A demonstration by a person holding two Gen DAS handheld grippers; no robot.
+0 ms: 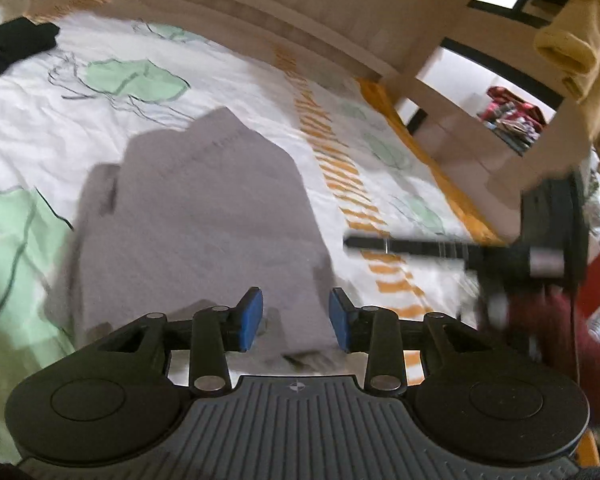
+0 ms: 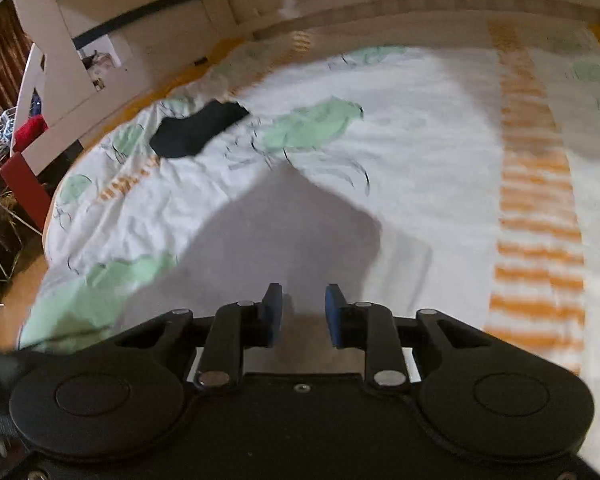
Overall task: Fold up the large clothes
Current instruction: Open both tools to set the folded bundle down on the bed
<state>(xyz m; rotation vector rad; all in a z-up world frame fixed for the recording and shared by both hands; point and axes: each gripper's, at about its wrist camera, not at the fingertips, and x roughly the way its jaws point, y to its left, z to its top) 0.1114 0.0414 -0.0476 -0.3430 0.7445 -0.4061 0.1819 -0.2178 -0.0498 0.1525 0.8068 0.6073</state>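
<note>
- Nearest the lens in the left wrist view, the left gripper (image 1: 296, 322) has its blue pads (image 1: 251, 318) apart with a clear gap; grey cloth shows through the gap below, and the pads do not press on it.
- Just beyond it the grey garment (image 1: 204, 220) lies folded on the bed (image 1: 28, 92), a rough block with a pointed far end and a narrower flap sticking out on its left side.
- Far left of that view, a black garment (image 1: 8, 46) lies on the white bedcover with green and orange print, well apart from the grey one.
- To the right, the right gripper (image 1: 400, 246) appears blurred, a dark finger reaching out over the orange stripes beside the grey garment, with a dark red sleeve (image 1: 548, 328) behind it.
- In the right wrist view the right gripper (image 2: 303, 314) is nearest, its blue pads (image 2: 272, 312) apart with nothing clamped between them.
- The grey garment (image 2: 284, 240) lies directly ahead of and beneath those fingers, its point aimed away.
- Up and left, the black garment (image 2: 198, 128) lies near the bed's far edge.
</note>
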